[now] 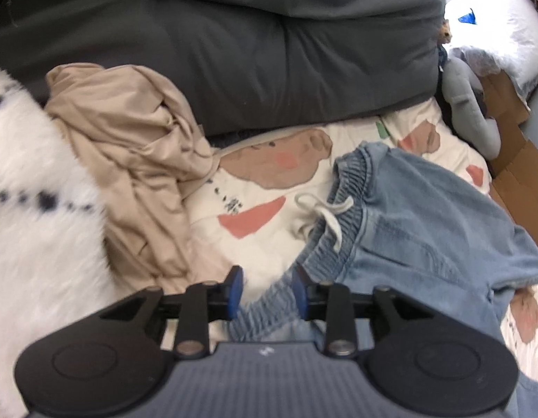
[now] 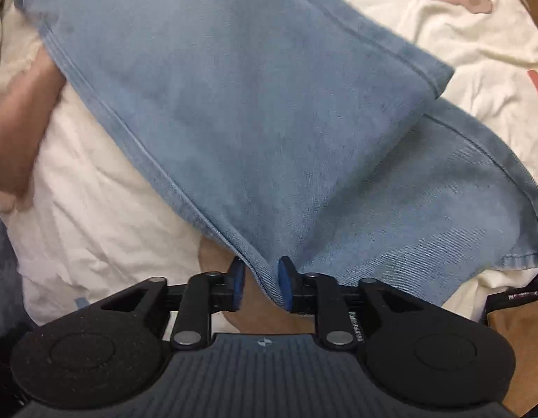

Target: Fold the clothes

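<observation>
Holding: left gripper (image 1: 269, 294) has its jaws around the elastic waistband of the denim shorts (image 1: 425, 216); right gripper (image 2: 260, 287) pinches a leg hem.
Shorts: lifted partly off the printed sheet (image 1: 262, 209), right of the beige garment (image 1: 136, 160).
Slip risk: left jaws look loosely set; the waistband may pull free.
Snag risk: the drawstring (image 1: 324, 212) dangles and could bunch inside a fold.
Skew risk: uneven pull twists the legs.

Light blue denim shorts (image 1: 425, 216), beige garment (image 1: 129, 160), dark grey cushion (image 1: 234, 52)
</observation>
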A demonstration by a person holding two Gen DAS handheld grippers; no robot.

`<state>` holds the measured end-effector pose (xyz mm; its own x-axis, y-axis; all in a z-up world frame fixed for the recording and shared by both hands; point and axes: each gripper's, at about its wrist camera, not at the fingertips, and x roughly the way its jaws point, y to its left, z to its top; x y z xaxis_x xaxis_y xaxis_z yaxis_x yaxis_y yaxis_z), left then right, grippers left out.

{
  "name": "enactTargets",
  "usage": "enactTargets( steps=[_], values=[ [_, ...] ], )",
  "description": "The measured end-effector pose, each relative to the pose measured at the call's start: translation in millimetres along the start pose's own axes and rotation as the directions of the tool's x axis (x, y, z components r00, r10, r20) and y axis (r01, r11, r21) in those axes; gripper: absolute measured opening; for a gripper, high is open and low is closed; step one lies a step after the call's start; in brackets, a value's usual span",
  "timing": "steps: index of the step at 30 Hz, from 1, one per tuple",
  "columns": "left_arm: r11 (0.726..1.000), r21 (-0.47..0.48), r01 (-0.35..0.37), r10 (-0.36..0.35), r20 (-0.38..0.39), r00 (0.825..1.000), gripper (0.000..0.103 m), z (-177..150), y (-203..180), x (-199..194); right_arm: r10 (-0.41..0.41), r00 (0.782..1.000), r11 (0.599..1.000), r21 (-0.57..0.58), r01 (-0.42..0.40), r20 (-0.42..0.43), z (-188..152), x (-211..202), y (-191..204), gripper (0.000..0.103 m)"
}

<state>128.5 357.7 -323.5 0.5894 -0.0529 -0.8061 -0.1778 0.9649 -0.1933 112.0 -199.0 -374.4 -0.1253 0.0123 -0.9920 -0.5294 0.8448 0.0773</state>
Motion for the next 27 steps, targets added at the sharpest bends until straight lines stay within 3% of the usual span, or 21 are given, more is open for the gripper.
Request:
enactTargets(
  steps=[9,12,15,19,27],
  values=[
    [0.996,0.094,0.0,0.004,-0.043,0.999,0.033,22.5,-13.3,65.8,0.007,0.993,0.998,0.059,-0.014,0.122,12.2,-25.9,-8.7,0.038],
    [0.992,0.125,0.035,-0.025,-0.081,0.996,0.033,25.5,-17.8,86.6,0.003,0.988,0.998,0.064,-0.013,0.153,18.1,-31.7,-9.1,0.044],
    [0.986,0.156,0.055,-0.039,-0.102,0.994,0.043,26.3,-23.6,102.9,0.0,0.985,0.997,0.075,-0.013,0.174,22.5,-36.2,-6.2,0.044],
    [0.98,0.198,0.037,-0.013,-0.12,0.993,0.043,28.6,-25.1,122.3,0.0,0.98,0.997,0.077,-0.016,0.2,26.4,-38.0,4.1,0.044],
    [0.978,0.169,0.125,-0.099,-0.155,0.983,0.046,32.4,-22.9,143.3,0.024,0.976,0.991,0.124,-0.052,0.215,26.4,-26.6,18.1,0.049]
  ],
)
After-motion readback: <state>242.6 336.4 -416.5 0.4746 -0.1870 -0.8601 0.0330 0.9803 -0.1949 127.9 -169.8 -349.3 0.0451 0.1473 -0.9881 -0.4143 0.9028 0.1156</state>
